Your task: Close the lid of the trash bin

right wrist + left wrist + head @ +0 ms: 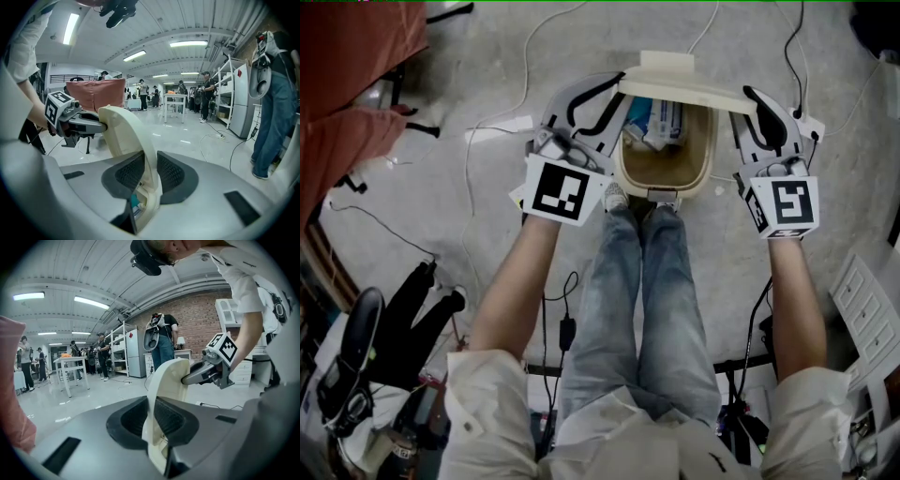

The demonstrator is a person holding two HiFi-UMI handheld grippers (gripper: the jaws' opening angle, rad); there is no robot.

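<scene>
I see L hand-held gripper point(617, 94) and R hand-held gripper point(752, 96) each clamped on raised lid point(675, 84); trash bin point(667, 189) open, top centre.

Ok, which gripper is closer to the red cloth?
Left. The left gripper clamps the lid at its end nearest the red cloth; the right gripper clamps the opposite end, across the trash bin.

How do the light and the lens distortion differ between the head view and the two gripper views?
Head view: dim, even light, milder distortion, cream plastic lid sharp. Left gripper view: strong fisheye, black corners, ceiling strip lights glare white. Right gripper view: same fisheye, light reflections on glossy floor.
</scene>
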